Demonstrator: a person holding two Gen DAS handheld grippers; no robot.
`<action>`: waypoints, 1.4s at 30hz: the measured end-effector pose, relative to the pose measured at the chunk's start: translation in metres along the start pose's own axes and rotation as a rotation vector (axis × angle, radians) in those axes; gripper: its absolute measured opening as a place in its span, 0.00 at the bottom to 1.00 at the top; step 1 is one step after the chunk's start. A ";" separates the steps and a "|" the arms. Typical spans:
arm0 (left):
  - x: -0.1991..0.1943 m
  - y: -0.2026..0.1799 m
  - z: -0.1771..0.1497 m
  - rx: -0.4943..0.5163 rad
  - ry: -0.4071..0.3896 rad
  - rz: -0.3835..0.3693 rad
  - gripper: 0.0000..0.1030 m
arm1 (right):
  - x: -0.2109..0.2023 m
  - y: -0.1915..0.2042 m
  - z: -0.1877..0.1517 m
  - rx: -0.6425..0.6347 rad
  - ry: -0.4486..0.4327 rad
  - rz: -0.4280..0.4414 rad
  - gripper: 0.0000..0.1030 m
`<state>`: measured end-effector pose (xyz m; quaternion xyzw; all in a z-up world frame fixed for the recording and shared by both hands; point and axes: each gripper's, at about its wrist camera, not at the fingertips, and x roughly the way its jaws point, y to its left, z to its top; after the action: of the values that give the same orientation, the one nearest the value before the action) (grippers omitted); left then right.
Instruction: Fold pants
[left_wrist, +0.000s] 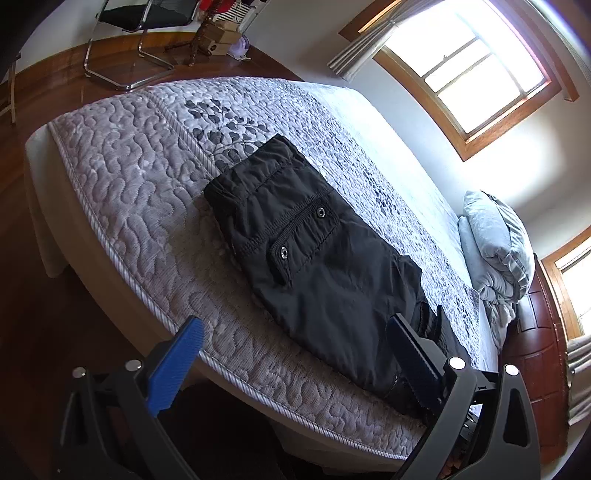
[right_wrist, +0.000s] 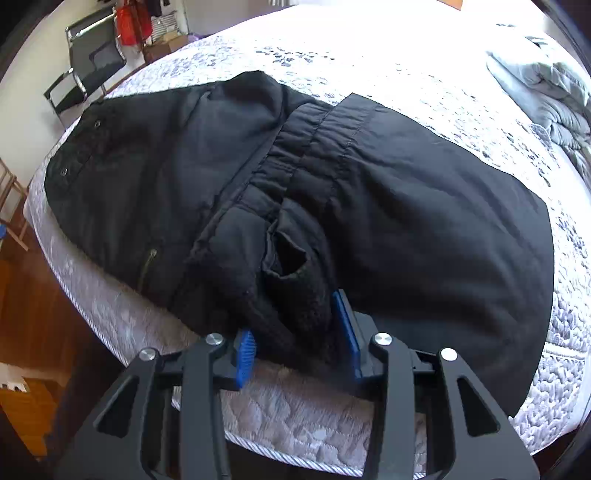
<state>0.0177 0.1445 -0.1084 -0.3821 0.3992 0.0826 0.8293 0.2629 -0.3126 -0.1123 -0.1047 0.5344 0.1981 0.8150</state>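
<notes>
One garment: black pants (left_wrist: 314, 258), lying on the mattress (left_wrist: 140, 206) close to its near edge, folded over on themselves.
Pants, detail: a pocket flap with two metal snaps (left_wrist: 320, 212) faces up; from the right wrist view the elastic waistband (right_wrist: 295, 158) runs across the middle of the dark pile, and a zipper (right_wrist: 147, 264) shows near the mattress edge.
Pants, near end: a rumpled fold of cloth bunches at the edge of the bed, with a small gaping pocket of fabric in it.
Left gripper (left_wrist: 295, 354): jaws spread wide, nothing between them; one blue pad (left_wrist: 177, 365) hangs off the side of the bed, the other sits just over the pants' near end. Contact with the cloth cannot be told.
Right gripper (right_wrist: 299, 339): tilted steeply down at the bed edge, jaws partly apart, the bunched fold of the pants lying between the blue pads (right_wrist: 347, 332). The pads flank the cloth; a firm pinch is not evident.
Mattress: quilted, pale grey, with a dark leaf print toward the middle and a corded rim.
Bedding: a grey folded blanket (left_wrist: 495, 243) at the far end, well apart from the pants.
Room: wooden floor (left_wrist: 55, 332), a black chair (left_wrist: 147, 22) with chrome legs beyond the bed, a bright window (left_wrist: 469, 70) with a wood frame.
</notes>
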 end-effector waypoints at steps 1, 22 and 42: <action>0.000 0.000 0.000 -0.001 0.003 -0.002 0.96 | -0.003 -0.004 -0.002 0.024 0.001 0.046 0.49; 0.013 -0.020 -0.002 0.051 0.030 0.020 0.96 | -0.008 -0.031 0.005 0.219 -0.041 0.319 0.40; 0.087 0.077 0.042 -0.426 0.064 -0.282 0.96 | -0.102 -0.206 -0.086 0.665 -0.270 0.165 0.47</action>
<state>0.0671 0.2130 -0.1992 -0.6025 0.3415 0.0360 0.7205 0.2459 -0.5522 -0.0626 0.2365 0.4640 0.0904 0.8489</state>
